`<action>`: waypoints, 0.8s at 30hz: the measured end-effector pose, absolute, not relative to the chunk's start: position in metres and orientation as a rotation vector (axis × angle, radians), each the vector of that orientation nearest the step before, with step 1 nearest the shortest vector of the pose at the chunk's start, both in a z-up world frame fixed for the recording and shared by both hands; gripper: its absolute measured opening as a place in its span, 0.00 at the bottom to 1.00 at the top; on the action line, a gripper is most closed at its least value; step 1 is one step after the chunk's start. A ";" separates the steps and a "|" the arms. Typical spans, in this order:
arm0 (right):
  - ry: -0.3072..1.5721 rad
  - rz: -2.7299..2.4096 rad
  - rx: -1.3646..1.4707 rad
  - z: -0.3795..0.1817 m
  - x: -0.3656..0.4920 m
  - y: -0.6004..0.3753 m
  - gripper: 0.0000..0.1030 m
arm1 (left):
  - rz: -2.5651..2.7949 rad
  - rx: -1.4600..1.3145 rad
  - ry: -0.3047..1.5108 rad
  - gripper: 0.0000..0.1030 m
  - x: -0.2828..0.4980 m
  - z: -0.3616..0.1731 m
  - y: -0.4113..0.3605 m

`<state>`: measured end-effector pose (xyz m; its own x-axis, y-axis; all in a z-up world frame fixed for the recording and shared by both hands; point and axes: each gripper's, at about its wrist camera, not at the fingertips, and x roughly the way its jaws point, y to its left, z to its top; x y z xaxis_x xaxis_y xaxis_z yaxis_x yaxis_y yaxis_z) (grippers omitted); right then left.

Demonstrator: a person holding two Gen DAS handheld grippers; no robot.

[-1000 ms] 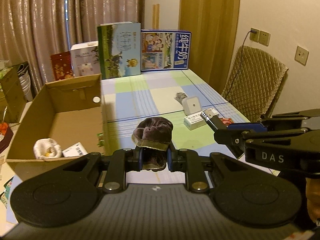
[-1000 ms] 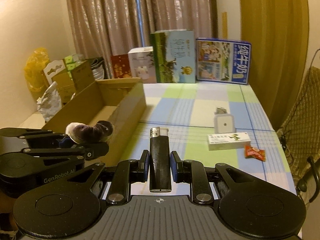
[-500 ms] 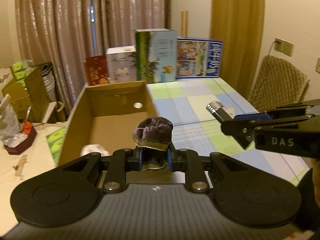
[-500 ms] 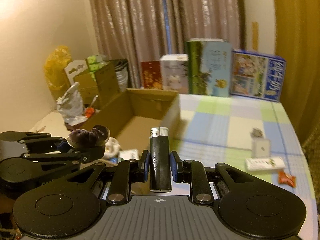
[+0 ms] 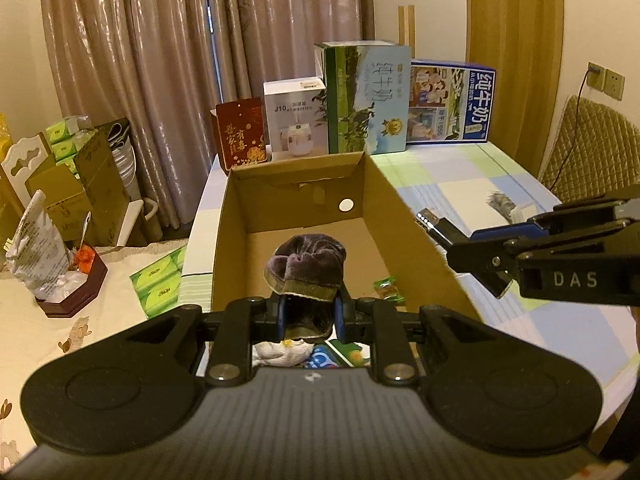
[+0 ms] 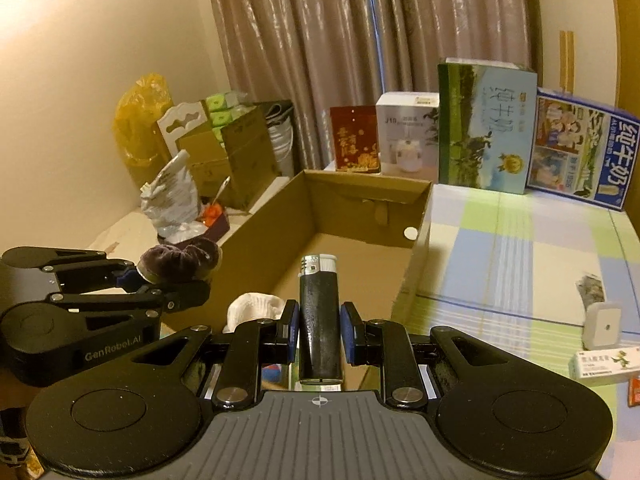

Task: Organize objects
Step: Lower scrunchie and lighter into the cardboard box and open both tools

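Fingers of the left gripper (image 5: 308, 314) clench a dark purple velvet sock (image 5: 308, 262), held above the open cardboard box (image 5: 408, 240); fingers of the right gripper (image 6: 319, 330) clamp an upright black lighter (image 6: 320, 312) over the same box. Below the fingers lies a white sock (image 6: 254, 308) (partly hidden). To the right, a white medicine carton (image 6: 606, 364) rests on the checked counter (image 6: 500, 248).
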<state>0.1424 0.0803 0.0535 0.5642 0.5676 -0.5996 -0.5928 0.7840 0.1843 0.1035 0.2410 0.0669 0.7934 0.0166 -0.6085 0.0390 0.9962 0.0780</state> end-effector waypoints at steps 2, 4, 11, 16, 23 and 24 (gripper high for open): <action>0.700 0.684 -0.036 0.051 0.149 0.084 0.18 | -0.011 0.083 0.662 0.17 0.109 0.062 0.245; 0.705 0.684 -0.038 0.047 0.155 0.088 0.18 | -0.015 0.080 0.665 0.17 0.113 0.059 0.248; 0.730 0.668 -0.027 0.033 0.173 0.093 0.18 | -0.027 0.074 0.680 0.17 0.130 0.045 0.254; 0.743 0.656 -0.024 0.025 0.184 0.096 0.18 | -0.041 0.073 0.695 0.25 0.145 0.033 0.257; 0.761 0.650 -0.014 0.016 0.193 0.095 0.18 | -0.014 0.043 0.694 0.30 0.151 0.025 0.267; 0.762 0.650 -0.014 0.015 0.193 0.096 0.18 | -0.010 0.039 0.693 0.30 0.149 0.025 0.269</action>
<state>0.1933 0.0955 0.0152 0.5393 0.5414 -0.6450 -0.5514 0.8060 0.2155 0.1493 0.2690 0.0246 0.7693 0.0037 -0.6389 0.0222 0.9992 0.0325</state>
